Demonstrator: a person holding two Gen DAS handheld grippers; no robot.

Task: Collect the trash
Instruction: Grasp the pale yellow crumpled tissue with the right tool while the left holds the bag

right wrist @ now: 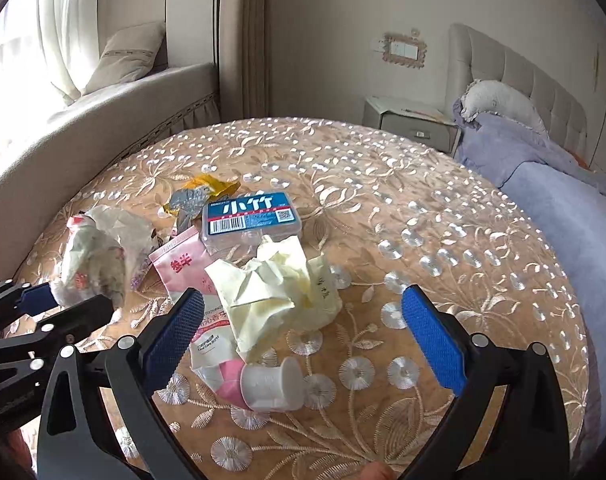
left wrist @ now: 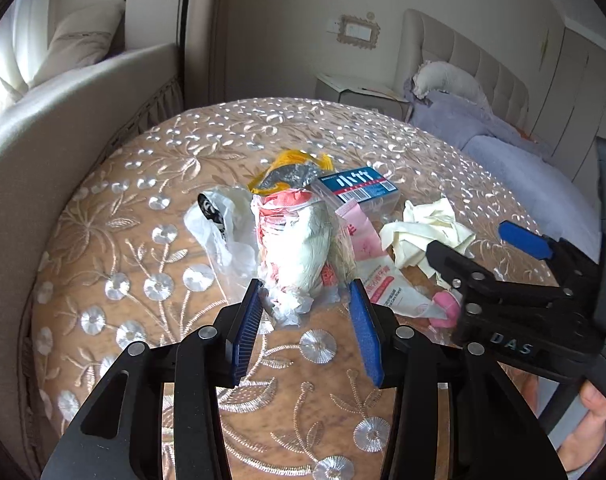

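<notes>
Currently | left hand-held gripper (left wrist: pixel 305 294): jaws apart astride clear trash bundle (left wrist: pixel 299 240) on embroidered surface (left wrist: pixel 151 184) | right hand-held gripper (right wrist: pixel 303 312): jaws wide apart, over crumpled yellow paper (right wrist: pixel 271 292) | blue-labelled box (right wrist: pixel 251 220) just behind paper

Toothpaste tube (right wrist: pixel 223 354): mostly hidden under crumpled paper (right wrist: pixel 269 300).
Foil wrapper (left wrist: pixel 289 174): partly behind stuffed bag (left wrist: pixel 299 248).
Person's hand (left wrist: pixel 591 420): cut off at the frame's edge.
</notes>
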